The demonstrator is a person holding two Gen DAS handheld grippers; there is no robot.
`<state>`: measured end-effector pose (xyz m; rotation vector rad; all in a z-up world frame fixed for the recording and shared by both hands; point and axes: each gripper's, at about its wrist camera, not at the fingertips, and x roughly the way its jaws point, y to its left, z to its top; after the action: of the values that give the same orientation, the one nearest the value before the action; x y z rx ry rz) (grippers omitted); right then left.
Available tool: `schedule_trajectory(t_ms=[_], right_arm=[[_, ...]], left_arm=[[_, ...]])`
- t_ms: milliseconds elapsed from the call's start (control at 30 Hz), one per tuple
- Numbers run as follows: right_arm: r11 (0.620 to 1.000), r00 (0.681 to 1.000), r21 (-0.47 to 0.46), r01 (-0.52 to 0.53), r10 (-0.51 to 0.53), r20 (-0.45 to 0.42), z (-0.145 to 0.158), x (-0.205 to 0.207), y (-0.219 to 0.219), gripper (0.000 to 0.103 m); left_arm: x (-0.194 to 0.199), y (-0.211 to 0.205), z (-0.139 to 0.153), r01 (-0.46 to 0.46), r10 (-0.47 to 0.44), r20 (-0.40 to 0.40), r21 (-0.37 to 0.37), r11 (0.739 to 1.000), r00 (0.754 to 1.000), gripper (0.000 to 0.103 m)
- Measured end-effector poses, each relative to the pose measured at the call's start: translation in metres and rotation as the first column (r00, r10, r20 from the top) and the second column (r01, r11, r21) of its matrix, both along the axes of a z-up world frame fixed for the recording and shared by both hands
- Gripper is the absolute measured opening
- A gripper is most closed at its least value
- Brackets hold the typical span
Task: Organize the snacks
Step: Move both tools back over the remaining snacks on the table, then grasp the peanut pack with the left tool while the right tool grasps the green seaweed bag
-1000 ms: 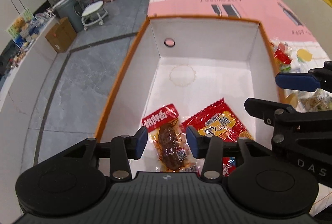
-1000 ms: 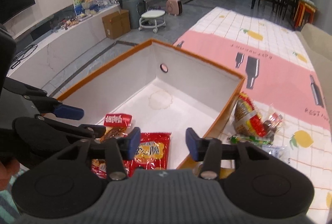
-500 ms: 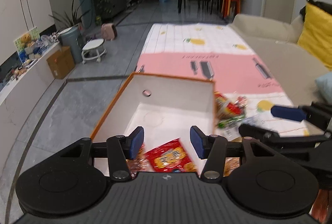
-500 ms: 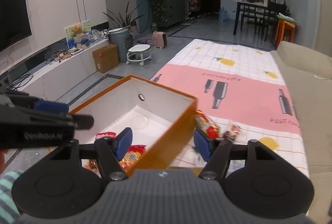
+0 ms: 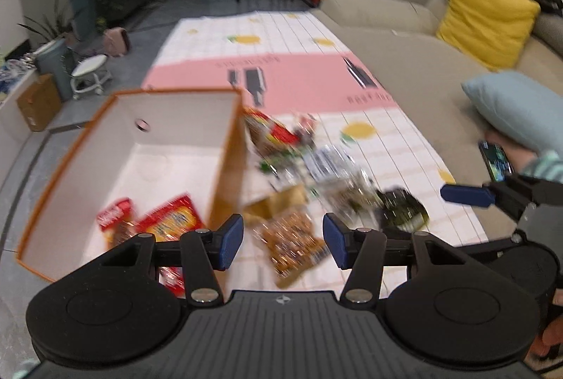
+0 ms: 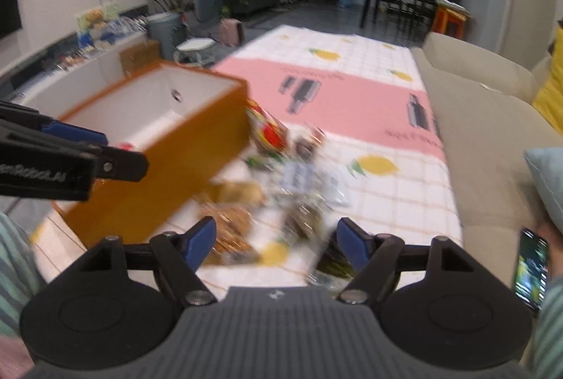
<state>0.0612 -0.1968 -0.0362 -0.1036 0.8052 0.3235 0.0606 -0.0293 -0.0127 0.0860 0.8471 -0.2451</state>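
An orange box point(image 5: 227, 168) with white inside holds a red packet point(image 5: 172, 220) and a smaller red-topped one point(image 5: 114, 220). Right of it, a blurred pile of loose snacks point(image 5: 299, 161) lies on the mat. My left gripper point(image 5: 283, 240) hovers open over a brown packet point(image 5: 293, 242) at the pile's near edge, gripping nothing. My right gripper point(image 6: 276, 242) hangs over the same pile point(image 6: 299, 168), its jaws opening and empty; a dark green packet point(image 6: 330, 259) lies by its right finger. The box point(image 6: 169, 175) stands to its left.
The pink and white checked mat point(image 5: 299, 80) runs away from me. A beige sofa point(image 5: 404, 62) borders it on the right, with a pale blue cushion point(image 5: 510, 108) and a yellow one point(image 5: 485, 17). A lit phone point(image 6: 531, 270) lies there. Grey floor is left of the box.
Both grippers have pulled back from above the box and swung right to the snack pile beside it. Both pairs of jaws stand wider. The packets in the box have stayed put.
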Motion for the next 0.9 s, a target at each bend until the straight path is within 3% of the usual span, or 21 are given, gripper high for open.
schedule_trajectory(t_ms=[267,367,533,767,900], right_arm=[[0.999,0.997,-0.034,0.016,-0.019,-0.075,-0.04,0.006,-0.014,0.074],[0.999,0.995,-0.047,0.023,-0.027,-0.097,-0.051,0.012,-0.016,0.074],[0.994,0.993,-0.093,0.059,-0.068,-0.097,-0.066,0.029,-0.019,0.077],[0.985,0.971,-0.062,0.162,-0.17,-0.168,-0.09,0.056,-0.033,0.08],[0.982,0.97,-0.073,0.172,-0.182,-0.163,-0.097,0.063,-0.034,0.08]], left_arm=[[0.0,-0.015,-0.036,0.009,-0.007,-0.081,0.019,1.0,0.997,0.062],[0.007,-0.015,-0.047,-0.029,0.028,-0.125,-0.008,1.0,0.992,0.062],[0.021,-0.017,-0.06,-0.153,0.144,-0.161,-0.044,0.987,0.976,0.075],[0.044,-0.025,-0.084,-0.244,0.228,-0.195,-0.059,0.968,0.954,0.081],[0.055,-0.027,-0.099,-0.312,0.3,-0.208,-0.025,0.95,0.931,0.082]])
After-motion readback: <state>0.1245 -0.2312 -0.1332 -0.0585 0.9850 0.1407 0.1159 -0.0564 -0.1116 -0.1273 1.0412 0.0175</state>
